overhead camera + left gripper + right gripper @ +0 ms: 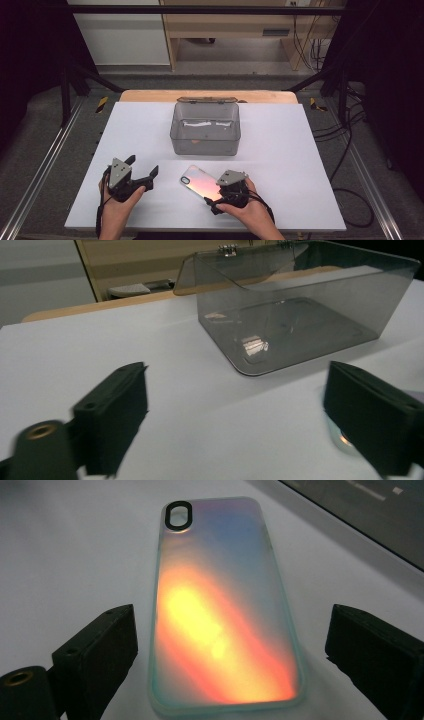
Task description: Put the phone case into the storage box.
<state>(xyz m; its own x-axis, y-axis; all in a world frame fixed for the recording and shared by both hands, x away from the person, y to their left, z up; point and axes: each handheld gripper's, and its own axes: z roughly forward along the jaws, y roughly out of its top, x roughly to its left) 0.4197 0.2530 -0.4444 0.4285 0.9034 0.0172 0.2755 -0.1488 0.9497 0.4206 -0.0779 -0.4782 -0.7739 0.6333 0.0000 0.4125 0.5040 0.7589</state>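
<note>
The phone case point(225, 615) lies flat on the table point(280, 145), just in front of the box point(205, 128). The right gripper point(230, 655) straddles its near end, jaws spread and clear of its edges. The left gripper point(142, 172) hangs left of the case, released, nothing between its jaws.

Iridescent orange-to-blue phone case point(225, 610), smoky grey clear box point(205, 129), white table point(125, 130).

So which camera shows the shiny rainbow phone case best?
The right gripper view: the phone case lies close up between open jaws, camera hole plain. The high view shows it small, partly under the right gripper.
</note>
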